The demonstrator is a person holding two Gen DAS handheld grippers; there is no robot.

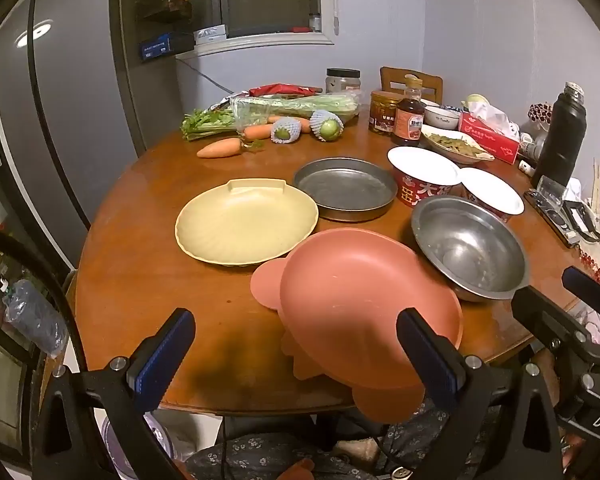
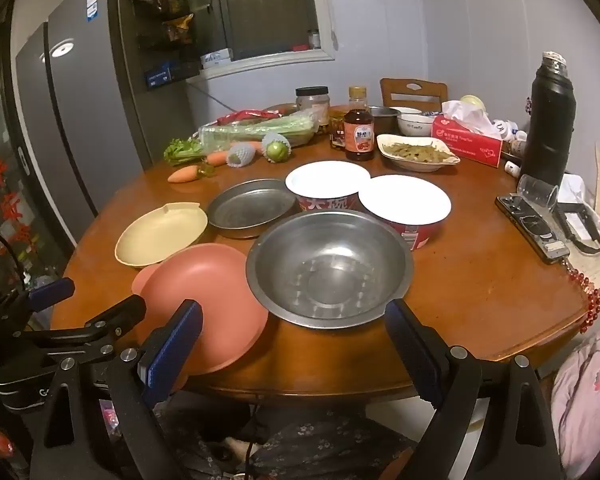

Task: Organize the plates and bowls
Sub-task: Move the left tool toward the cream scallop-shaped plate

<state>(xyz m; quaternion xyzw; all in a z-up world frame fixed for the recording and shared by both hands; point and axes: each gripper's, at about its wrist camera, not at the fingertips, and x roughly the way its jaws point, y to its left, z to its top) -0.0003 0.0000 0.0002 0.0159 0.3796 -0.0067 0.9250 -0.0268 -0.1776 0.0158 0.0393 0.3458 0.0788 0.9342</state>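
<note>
On the round wooden table (image 1: pixel 148 280) lie a pink plate (image 1: pixel 360 300) that overhangs the near edge, a yellow shell-shaped plate (image 1: pixel 246 222), a flat metal pan (image 1: pixel 346 188), a steel bowl (image 1: pixel 470 246) and two red-and-white bowls (image 1: pixel 424 172) (image 1: pixel 492 194). My left gripper (image 1: pixel 296 344) hovers open over the near edge, its right finger in front of the pink plate without touching it. In the right wrist view my right gripper (image 2: pixel 294 340) stands open just in front of the steel bowl (image 2: pixel 328 264), with the pink plate (image 2: pixel 204 300) by its left finger.
Carrots (image 1: pixel 220 148), celery and wrapped fruit lie at the back. Sauce bottles (image 2: pixel 358 136), a dish of food (image 2: pixel 416 152), a tissue box (image 2: pixel 466 140), a black flask (image 2: pixel 548 120) and a lying glass (image 2: pixel 538 194) crowd the right. A fridge (image 1: pixel 60 120) stands on the left.
</note>
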